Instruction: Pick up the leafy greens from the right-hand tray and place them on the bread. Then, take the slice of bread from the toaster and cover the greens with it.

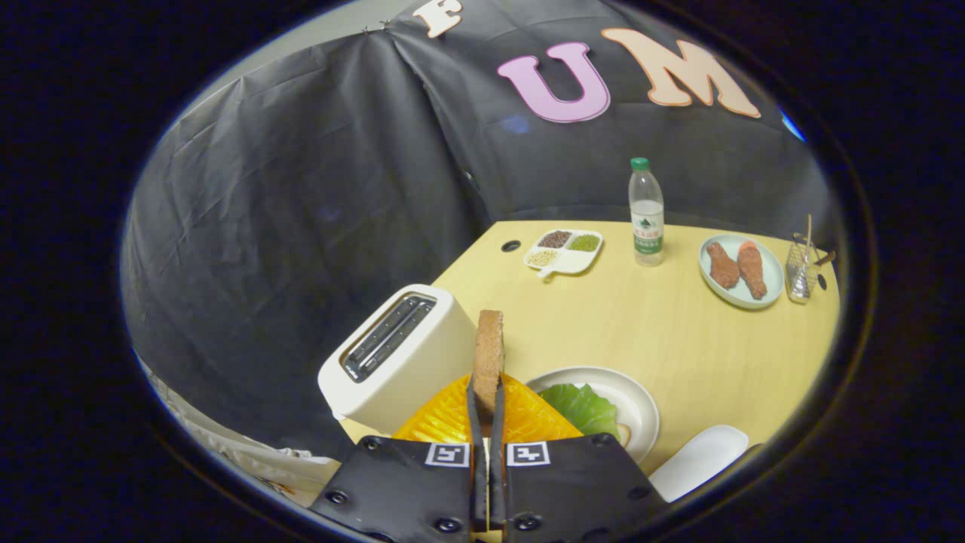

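The slice of bread (pixel 488 351) stands on edge, pinched between the two fingers of the gripper (pixel 487 400), which are clamped on its lower end, lifted above the table (pixel 678 332). Starting at the left, the white toaster (pixel 396 358) sits at the table's edge, its slots open to view, just beside the held slice. Under the fingers there's an orange ribbed tray (pixel 452 418). Moving right, a white plate (pixel 633 407) carries the leafy greens (pixel 582 407), and a pale bit of bread (pixel 623 433) peeks out from beneath them. Further right, a white tray (pixel 697 460) lies near the table's edge. Across the far side: a divided dish (pixel 565 253) with grains in its compartments, then a water bottle (pixel 647 213) standing upright, then a pale plate (pixel 742 271) with two brown pieces of food, and a small wire holder (pixel 801 270) with sticks in it.
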`<state>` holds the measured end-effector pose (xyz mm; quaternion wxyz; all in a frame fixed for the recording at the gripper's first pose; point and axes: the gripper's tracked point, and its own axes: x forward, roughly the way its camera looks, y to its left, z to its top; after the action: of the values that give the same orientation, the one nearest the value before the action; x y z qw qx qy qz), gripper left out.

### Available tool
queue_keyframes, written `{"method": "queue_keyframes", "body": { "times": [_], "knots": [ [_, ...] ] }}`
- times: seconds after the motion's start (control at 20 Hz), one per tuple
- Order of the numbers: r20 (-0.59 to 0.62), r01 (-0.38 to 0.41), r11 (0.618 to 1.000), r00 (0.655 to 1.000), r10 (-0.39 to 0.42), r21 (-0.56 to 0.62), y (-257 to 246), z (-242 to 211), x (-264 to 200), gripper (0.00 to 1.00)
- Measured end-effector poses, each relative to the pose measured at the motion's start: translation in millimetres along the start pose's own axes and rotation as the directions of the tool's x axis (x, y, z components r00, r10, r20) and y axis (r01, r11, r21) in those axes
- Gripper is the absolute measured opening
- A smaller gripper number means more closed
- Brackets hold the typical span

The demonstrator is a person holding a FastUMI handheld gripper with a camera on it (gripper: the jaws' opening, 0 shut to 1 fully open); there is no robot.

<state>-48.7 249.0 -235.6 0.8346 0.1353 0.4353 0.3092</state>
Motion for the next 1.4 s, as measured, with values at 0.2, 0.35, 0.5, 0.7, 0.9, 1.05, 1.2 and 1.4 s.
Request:
{"method": "queue_keyframes", "body": {
  "times": [0.2,0.35,0.5,0.7,0.9,1.05,1.2,1.4],
  "knots": [
    [0.000,0.021,0.996,1.000,-0.021,0.089,-16,-15,7,0.04],
    [-0.015,0.049,0.986,0.999,-0.048,0.161,-31,-29,8,0.04],
    [-0.060,0.096,0.969,0.995,-0.085,0.229,-50,-53,11,0.04],
    [-0.082,0.157,0.944,0.987,-0.139,0.289,-79,-67,10,0.07],
    [-0.124,0.214,0.936,0.975,-0.186,0.278,-98,-85,6,0.20],
    [-0.179,0.239,0.942,0.964,-0.199,0.237,-108,-106,3,0.32],
    [-0.201,0.233,0.950,0.961,-0.191,0.210,-109,-115,-3,0.45],
    [-0.178,0.214,0.962,0.967,-0.183,0.172,-112,-112,-14,0.64]
  ]
}}
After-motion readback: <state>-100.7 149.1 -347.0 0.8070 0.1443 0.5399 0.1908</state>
